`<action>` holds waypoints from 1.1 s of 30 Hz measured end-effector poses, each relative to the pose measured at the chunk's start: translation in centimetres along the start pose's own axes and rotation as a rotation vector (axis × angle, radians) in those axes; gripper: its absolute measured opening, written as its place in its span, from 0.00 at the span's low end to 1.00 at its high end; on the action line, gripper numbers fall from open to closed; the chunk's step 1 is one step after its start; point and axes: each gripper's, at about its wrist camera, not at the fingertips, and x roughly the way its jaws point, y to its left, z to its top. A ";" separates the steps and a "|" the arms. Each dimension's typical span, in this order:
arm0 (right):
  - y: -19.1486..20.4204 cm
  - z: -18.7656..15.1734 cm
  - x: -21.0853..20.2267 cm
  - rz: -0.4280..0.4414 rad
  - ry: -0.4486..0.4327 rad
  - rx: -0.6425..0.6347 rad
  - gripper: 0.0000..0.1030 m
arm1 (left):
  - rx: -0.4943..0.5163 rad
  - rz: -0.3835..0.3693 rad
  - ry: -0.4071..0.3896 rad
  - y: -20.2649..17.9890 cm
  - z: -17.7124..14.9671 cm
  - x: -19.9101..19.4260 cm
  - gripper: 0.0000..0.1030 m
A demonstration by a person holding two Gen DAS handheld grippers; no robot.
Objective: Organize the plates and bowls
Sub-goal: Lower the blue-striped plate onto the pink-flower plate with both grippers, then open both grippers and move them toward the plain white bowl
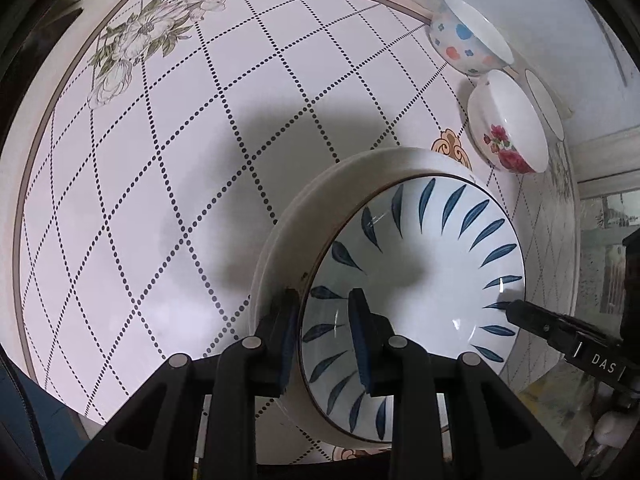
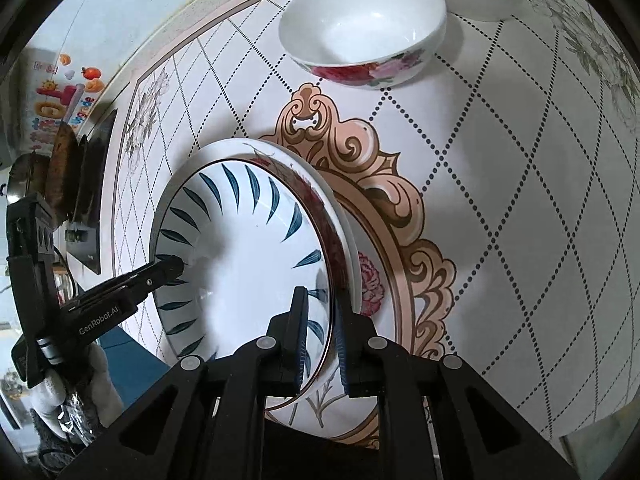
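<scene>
The counter (image 1: 168,184), in a dotted-diamond cover, carried three small bowls at its far edge. The blue-leaf plate (image 1: 420,264) was held over a rose-patterned plate (image 2: 340,236) near the medallion. The left tongs (image 1: 324,320) and right tongs (image 2: 322,320) each pinched its rim. Stacking was judged in hand; level lowering, then release, was called for.

Your left wrist view: close, looking down along its fingers (image 1: 362,340) at the desk (image 1: 160,184). Your right wrist view: likewise, opposite side; both share the blue-leaf plate (image 1: 420,256).
</scene>
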 end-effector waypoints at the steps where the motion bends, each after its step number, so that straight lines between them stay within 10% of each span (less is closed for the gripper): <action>1: -0.1 0.0 0.0 0.002 -0.003 0.010 0.16 | -0.002 -0.003 0.002 0.1 0.1 0.0 0.23; 13: 1.7 -1.3 -1.9 -0.096 -0.090 0.016 0.17 | 0.077 0.044 -0.067 -0.1 -1.7 -4.6 0.23; 28: 8.6 -10.7 -12.1 -0.174 -0.279 -0.118 0.64 | 0.224 0.053 -0.257 -2.9 -8.0 -16.0 0.36; 33: 10.1 -13.7 -15.3 -0.158 -0.327 -0.121 0.73 | 0.244 0.027 -0.309 -3.0 -9.9 -19.0 0.71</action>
